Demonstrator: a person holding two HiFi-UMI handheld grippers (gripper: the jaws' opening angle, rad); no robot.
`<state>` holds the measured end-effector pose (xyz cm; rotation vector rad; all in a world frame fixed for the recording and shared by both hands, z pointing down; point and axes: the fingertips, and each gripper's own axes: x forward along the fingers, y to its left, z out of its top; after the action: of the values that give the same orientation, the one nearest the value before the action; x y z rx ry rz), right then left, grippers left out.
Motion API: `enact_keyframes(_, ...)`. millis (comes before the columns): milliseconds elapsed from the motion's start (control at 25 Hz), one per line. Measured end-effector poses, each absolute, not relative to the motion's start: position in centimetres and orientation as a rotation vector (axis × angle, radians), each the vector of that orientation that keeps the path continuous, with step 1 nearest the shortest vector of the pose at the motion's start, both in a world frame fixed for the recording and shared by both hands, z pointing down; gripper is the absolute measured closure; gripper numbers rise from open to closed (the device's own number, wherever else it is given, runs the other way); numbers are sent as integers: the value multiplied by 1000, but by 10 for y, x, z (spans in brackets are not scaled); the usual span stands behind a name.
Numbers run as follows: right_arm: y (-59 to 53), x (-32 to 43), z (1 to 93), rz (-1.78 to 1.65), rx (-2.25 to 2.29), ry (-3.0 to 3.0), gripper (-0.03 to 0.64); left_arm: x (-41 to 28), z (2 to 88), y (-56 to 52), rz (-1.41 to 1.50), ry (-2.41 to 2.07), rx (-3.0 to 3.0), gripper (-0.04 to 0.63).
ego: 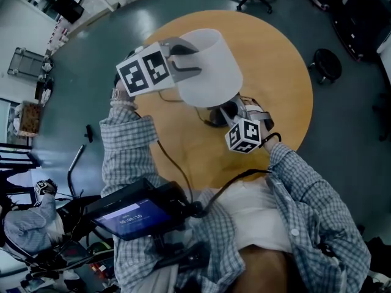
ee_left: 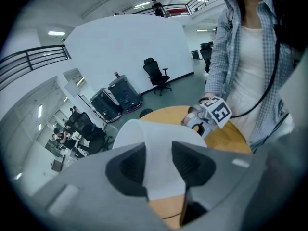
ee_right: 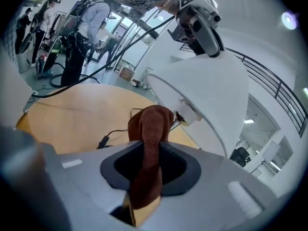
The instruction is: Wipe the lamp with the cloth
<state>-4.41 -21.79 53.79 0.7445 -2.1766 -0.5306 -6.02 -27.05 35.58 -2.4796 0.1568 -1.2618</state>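
Brown cloth (ee_right: 151,124) sits pinched in the right gripper (ee_right: 150,167), lower centre, poised beside the lamp (ee_right: 211,95), while the left gripper (ee_left: 159,163) clamps the lamp's rim, seemingly steadying it for wiping.

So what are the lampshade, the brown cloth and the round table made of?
Lampshade: smooth matte white, holding a stiff cone; probably thin plastic or coated paper. Cloth: brown, fuzzy nap, soft folds; likely terry or microfibre. Table: light wood-grain top, satin sheen; wood or laminate, can't tell.
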Motion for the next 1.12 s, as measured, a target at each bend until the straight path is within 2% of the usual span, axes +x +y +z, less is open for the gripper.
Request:
enact_keyframes(360, -156, -56, 601, -405, 547, -2130, 526, -72, 348, -256, -1266, 163, -2443, 436)
enact_keyframes(760, -155, 41, 594, 7, 805, -2149, 526, -49, 353, -221, -1263, 226, -2341, 434)
enact_keyframes(1120, -139, 64, 644, 260, 768, -2056, 525, -26, 356, -183, -1268, 257, -2223, 434)
